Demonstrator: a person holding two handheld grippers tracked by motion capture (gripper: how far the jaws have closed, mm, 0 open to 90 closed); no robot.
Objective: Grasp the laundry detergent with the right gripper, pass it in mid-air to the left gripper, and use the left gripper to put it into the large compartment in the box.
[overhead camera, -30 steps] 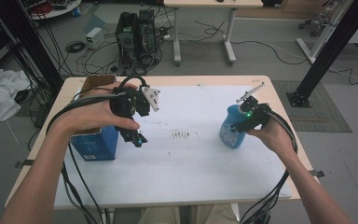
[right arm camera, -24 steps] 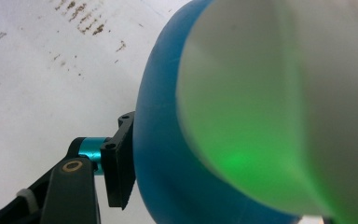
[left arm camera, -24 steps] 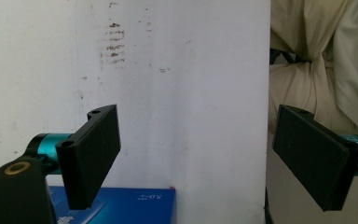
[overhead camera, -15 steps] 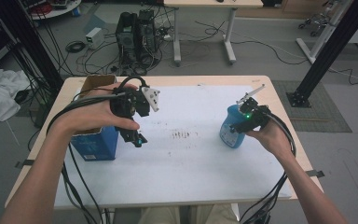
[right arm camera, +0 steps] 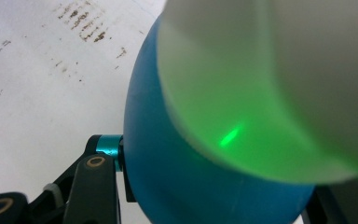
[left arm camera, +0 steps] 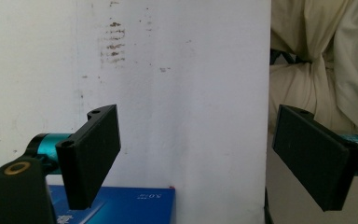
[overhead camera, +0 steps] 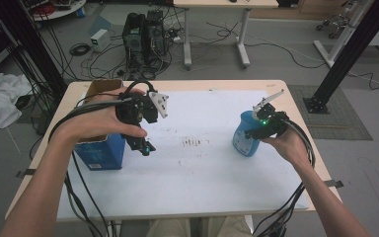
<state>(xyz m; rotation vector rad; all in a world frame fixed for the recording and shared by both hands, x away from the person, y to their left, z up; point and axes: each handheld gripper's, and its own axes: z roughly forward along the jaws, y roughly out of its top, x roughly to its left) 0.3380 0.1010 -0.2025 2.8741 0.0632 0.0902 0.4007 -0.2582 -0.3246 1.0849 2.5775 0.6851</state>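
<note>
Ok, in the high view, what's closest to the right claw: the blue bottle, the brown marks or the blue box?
1. Blue bottle: gripped in the right claw.
2. Brown marks: middle of the white sheet.
3. Blue box: far left side, under the other hand.

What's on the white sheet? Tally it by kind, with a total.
Blue bottle, gripped by the right gripper: 1
Blue box, near the open left gripper: 1
Total: 2

Bottle (overhead camera: 243, 137) blue, white cap tinted green. Box (overhead camera: 98, 152) blue, brown flaps. Table sheet (overhead camera: 212, 187) white with brown smudges (overhead camera: 192, 142). Left gripper (overhead camera: 145, 148) black, teal accents.
</note>
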